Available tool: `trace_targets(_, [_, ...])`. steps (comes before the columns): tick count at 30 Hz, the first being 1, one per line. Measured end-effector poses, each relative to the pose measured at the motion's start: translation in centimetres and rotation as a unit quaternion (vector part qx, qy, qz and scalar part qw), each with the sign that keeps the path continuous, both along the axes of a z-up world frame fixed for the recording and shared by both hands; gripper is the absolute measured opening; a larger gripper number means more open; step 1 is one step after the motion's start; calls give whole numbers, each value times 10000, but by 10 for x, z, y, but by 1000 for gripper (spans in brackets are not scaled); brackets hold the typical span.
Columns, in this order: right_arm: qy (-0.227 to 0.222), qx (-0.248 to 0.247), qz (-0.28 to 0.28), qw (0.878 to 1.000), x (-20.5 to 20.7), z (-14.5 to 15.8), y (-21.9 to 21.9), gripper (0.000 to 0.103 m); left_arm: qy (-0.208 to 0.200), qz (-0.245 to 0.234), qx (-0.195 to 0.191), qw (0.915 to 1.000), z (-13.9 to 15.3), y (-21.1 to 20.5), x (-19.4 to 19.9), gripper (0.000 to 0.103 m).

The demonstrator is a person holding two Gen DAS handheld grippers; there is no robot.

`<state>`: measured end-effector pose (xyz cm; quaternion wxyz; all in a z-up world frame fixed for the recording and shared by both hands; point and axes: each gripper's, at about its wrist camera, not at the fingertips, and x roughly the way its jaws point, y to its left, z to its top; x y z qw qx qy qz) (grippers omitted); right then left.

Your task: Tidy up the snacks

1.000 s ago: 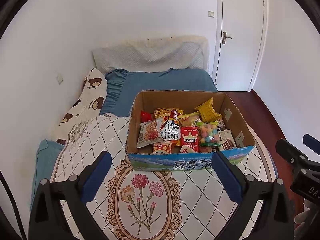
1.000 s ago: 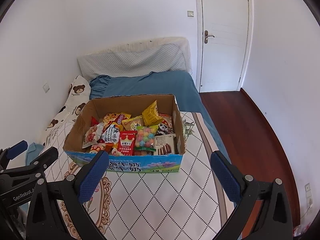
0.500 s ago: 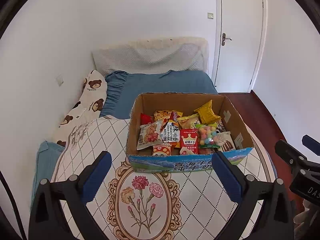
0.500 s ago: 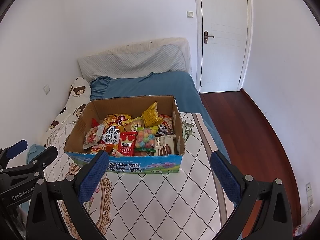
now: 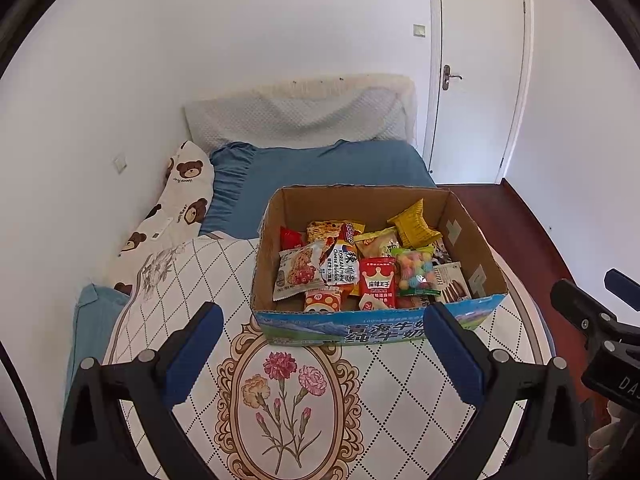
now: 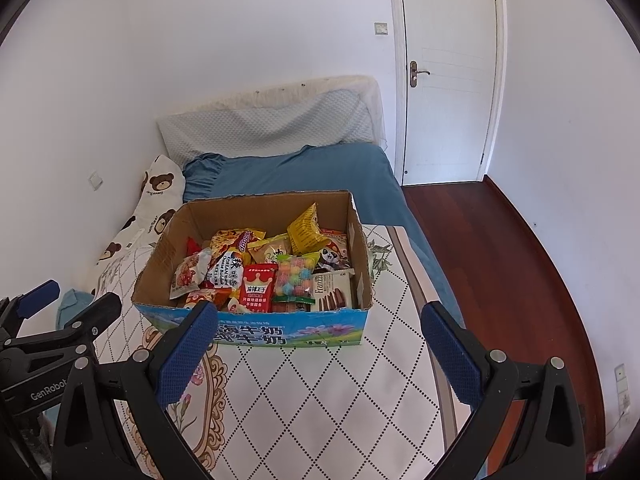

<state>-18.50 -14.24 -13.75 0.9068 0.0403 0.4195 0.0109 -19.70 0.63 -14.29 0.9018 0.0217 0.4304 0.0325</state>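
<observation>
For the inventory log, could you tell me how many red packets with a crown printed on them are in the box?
1. The red crown packet stands near the front of the cardboard box, left of the bag of colourful candy balls. Others may lie buried under the pile.

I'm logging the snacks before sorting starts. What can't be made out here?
- Packets lower in the cardboard box: both views, buried under the top layer.
- Print on the red crown packet: too small.
- Box label: left view, partly covered by the left gripper fingers.
</observation>
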Motion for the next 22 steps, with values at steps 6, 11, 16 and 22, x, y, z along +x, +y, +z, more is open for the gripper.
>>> trace_targets(6, [-3,34,-3,10000,0,1,-2,103,-22,-55,9,10000,2,-2,1,103])
trace_targets(11, [-10,57,-14,10000,-1,1,-3,103,-22,-65,5,10000,2,-3,2,103])
trace_targets(16, [-28,60,-21,10000,-2,2,-2,103,-34,-67,11,10000,2,-3,2,103])
trace_targets(22, [-31,31,-16,10000,-1,3,-2,103,-131,-54,26,9999,5,-3,-1,103])
